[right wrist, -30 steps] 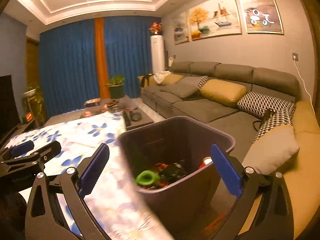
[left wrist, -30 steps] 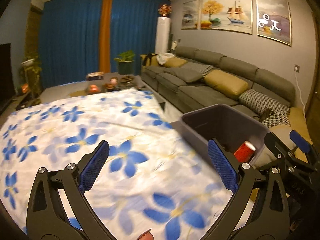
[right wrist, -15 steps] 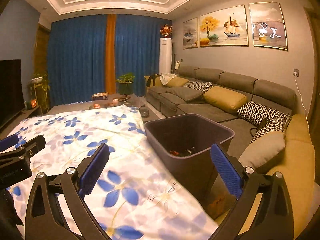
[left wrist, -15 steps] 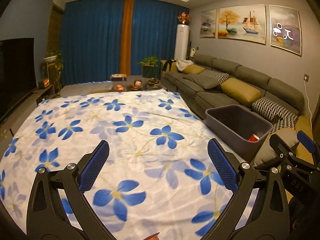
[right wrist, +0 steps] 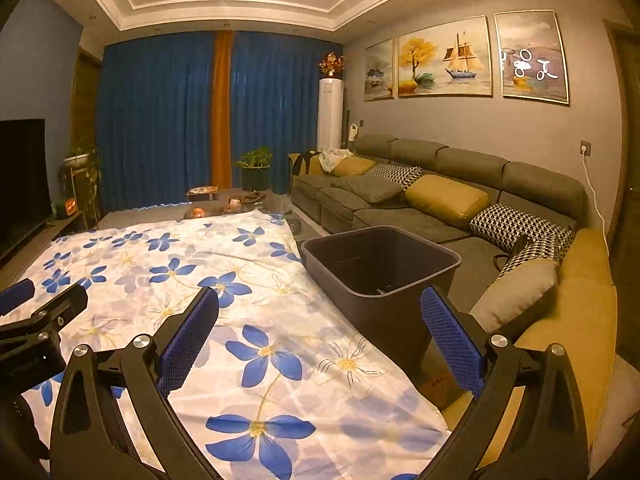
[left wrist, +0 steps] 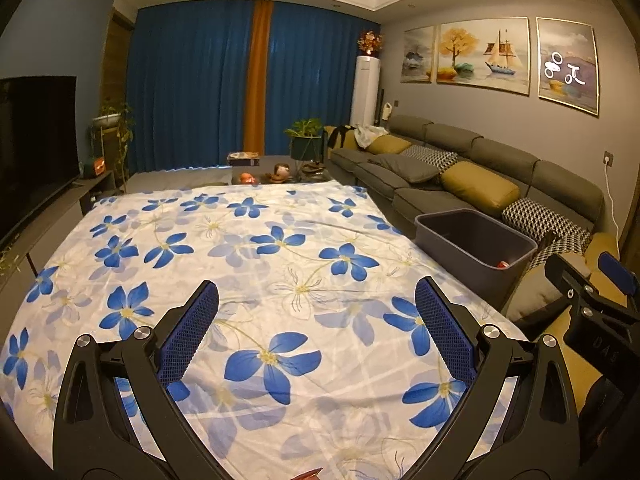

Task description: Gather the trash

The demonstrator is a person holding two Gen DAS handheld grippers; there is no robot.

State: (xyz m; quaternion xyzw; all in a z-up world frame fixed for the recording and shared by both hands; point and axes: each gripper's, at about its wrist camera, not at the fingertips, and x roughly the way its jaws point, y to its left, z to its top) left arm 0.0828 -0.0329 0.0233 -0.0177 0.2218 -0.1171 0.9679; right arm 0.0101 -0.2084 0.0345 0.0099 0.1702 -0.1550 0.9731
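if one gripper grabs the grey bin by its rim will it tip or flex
The grey bin looks like thin plastic, so its rim may flex. It is deep, with little trash visible inside, so probably light. Lifted from one side it would likely tilt; its base overhangs the floral cloth.

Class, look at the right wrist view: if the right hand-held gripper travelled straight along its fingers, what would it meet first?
Probably the floral cloth near its right edge, since the open right hand-held gripper points slightly downward over it. The dark bin sits just right of that line; depth is unclear.
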